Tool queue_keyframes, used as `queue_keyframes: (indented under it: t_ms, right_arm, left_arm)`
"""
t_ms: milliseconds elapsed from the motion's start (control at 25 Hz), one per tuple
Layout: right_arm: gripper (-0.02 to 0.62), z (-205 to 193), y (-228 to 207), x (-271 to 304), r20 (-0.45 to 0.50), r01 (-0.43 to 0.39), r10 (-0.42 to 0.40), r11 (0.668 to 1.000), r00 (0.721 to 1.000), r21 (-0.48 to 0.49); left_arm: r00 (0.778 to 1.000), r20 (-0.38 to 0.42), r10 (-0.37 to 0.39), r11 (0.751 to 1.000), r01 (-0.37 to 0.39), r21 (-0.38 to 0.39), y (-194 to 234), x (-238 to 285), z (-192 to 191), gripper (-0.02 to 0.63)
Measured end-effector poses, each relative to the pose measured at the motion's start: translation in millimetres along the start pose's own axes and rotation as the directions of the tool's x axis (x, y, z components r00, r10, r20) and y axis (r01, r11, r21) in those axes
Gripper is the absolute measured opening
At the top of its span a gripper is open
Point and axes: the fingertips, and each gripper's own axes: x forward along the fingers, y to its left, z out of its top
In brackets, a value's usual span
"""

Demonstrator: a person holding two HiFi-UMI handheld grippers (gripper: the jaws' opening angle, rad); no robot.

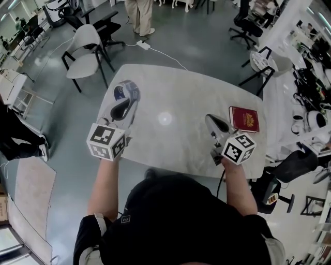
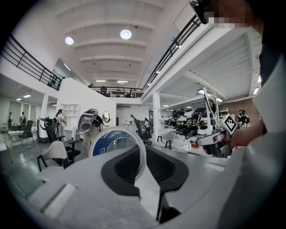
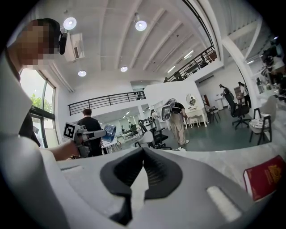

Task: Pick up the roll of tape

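The roll of tape (image 1: 126,91), clear with a blue-and-white inner label, is held up above the pale oval table (image 1: 170,145) by my left gripper (image 1: 127,102), which is shut on its edge. In the left gripper view the roll (image 2: 111,142) stands upright, its rim pinched between the dark pads of that gripper (image 2: 144,154). My right gripper (image 1: 210,119) hovers over the table's right part, shut with nothing in it; its pads (image 3: 154,167) meet at the tips. From the right gripper view, the left gripper (image 3: 91,133) and the tape (image 3: 108,133) appear at the left.
A red booklet (image 1: 244,118) lies on the table near its right edge, just beyond the right gripper. White and black chairs (image 1: 85,52) stand past the table's far left. A person (image 1: 139,15) stands at the back; a white cable and socket strip (image 1: 143,45) lie on the floor.
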Motion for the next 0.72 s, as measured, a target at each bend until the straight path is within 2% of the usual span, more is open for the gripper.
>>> queue_keyframes:
  t_ms: [120, 400, 720]
  right_arm:
    - [0.003, 2, -1, -1, 0.008, 0.009, -0.009, 1.000, 1.000, -0.005]
    - [0.002, 7, -8, -2, 0.050, 0.035, -0.033, 0.999, 0.998, -0.032]
    - [0.002, 12, -12, -7, 0.075, 0.049, -0.046, 0.998, 0.996, -0.037]
  left_arm:
    - [1.000, 0.020, 0.018, 0.999, -0.017, -0.030, 4, -4, 0, 0.054]
    - [0.999, -0.013, 0.050, 0.996, -0.051, -0.070, 13, 0, -20, 0.054]
    - [0.999, -0.026, 0.035, 0.998, -0.037, -0.052, 1, 11, -18, 0.054]
